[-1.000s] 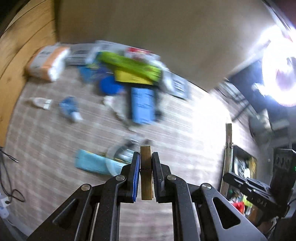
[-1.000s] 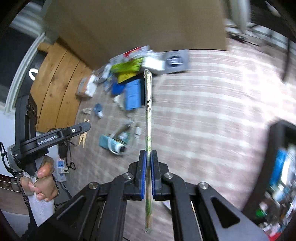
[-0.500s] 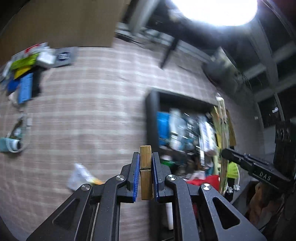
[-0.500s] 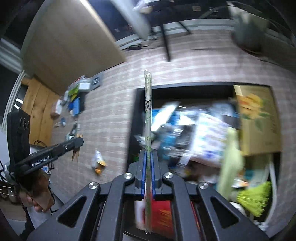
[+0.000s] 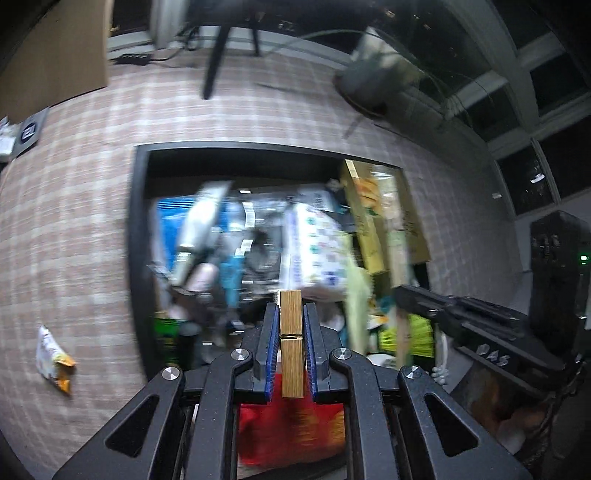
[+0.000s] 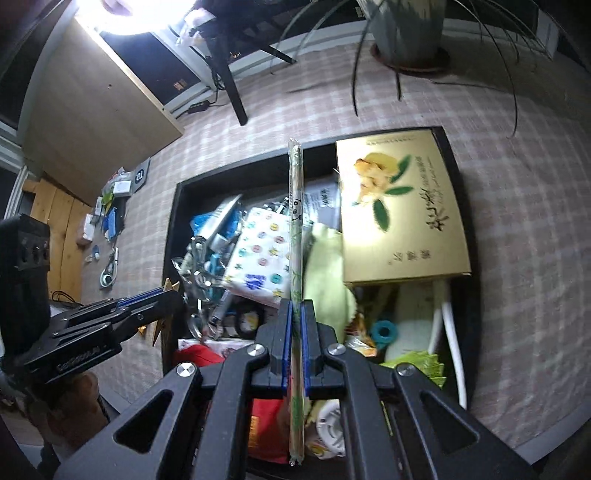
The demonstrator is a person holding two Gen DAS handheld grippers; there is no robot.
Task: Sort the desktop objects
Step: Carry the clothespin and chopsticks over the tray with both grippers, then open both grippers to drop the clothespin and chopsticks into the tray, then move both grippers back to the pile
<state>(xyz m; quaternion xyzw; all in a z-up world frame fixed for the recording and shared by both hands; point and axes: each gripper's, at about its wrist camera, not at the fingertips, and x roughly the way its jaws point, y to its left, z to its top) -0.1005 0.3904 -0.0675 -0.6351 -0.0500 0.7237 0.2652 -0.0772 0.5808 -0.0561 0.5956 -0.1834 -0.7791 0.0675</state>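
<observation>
My left gripper (image 5: pixel 290 314) is shut on a wooden clothespin (image 5: pixel 291 343) and hangs over the near edge of a black storage box (image 5: pixel 135 236) full of mixed items. My right gripper (image 6: pixel 296 314) is shut on a long wrapped pair of chopsticks (image 6: pixel 295 229), held upright over the same black box (image 6: pixel 170 236). The left gripper also shows at the left of the right wrist view (image 6: pixel 162 295), with the clothespin tips sticking out. The right gripper shows at the right of the left wrist view (image 5: pixel 402 295).
In the box lie a gold tea box (image 6: pixel 402 206), a patterned tissue pack (image 6: pixel 258 258), a green cloth (image 6: pixel 328 273) and a red packet (image 5: pixel 291 428). A snack wrapper (image 5: pixel 51 358) lies on the checked mat. A potted plant (image 6: pixel 406 33) stands beyond. Loose items (image 6: pixel 110 221) remain far left.
Both grippers have swung away from the pile of loose items on the mat and now hang over the black box, still holding the clothespin and the chopsticks.
</observation>
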